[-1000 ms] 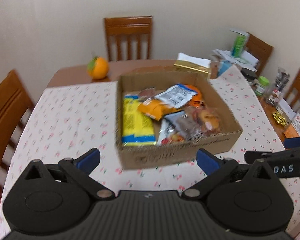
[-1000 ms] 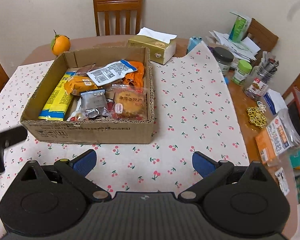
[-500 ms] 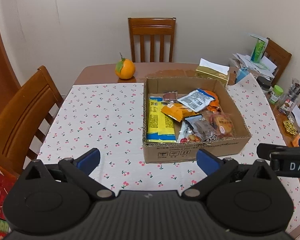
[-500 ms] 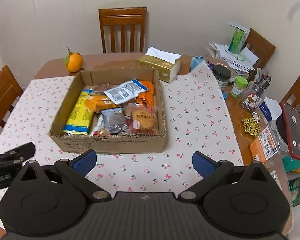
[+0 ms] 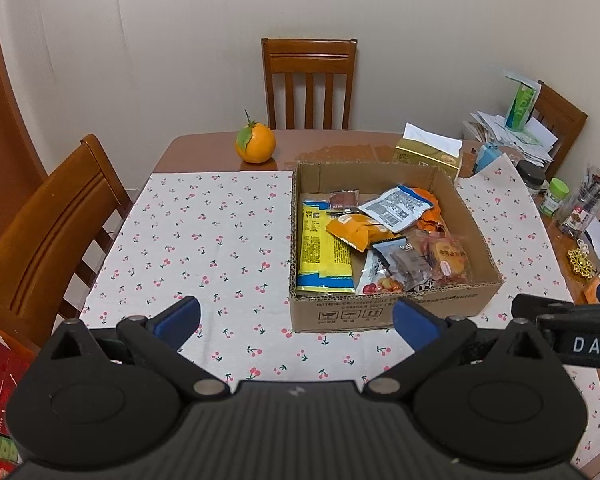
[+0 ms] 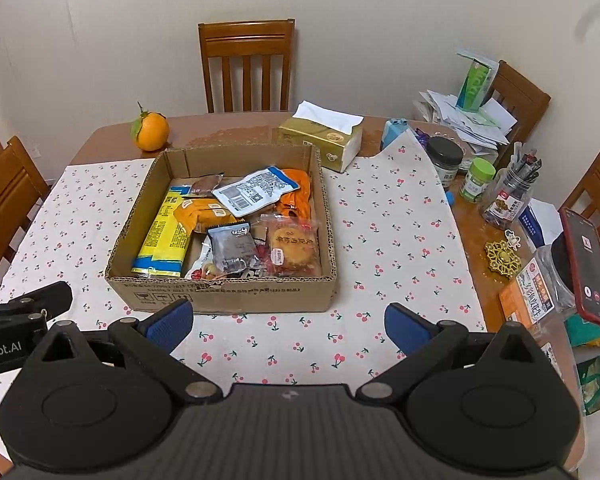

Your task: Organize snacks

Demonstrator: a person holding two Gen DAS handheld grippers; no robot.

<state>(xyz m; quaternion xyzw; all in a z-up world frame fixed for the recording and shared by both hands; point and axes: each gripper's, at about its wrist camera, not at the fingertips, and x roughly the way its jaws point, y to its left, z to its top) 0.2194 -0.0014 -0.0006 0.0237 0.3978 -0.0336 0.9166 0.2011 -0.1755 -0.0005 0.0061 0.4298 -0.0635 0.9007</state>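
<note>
In the left wrist view, the left gripper (image 5: 296,320) had drawn back and up from the cardboard box (image 5: 388,314) over the last second, jaws spread wide and empty; the snacks (image 5: 380,240) lay piled inside. In the right wrist view, the right gripper (image 6: 288,326) had likewise retreated, jaws apart, holding nothing. With every packet boxed, the retreat fitted either finished sorting or a pause.

An orange (image 5: 255,143) and a tissue box (image 6: 318,142) sit on the table (image 6: 228,128) beyond the cherry-print cloth (image 5: 204,232).
</note>
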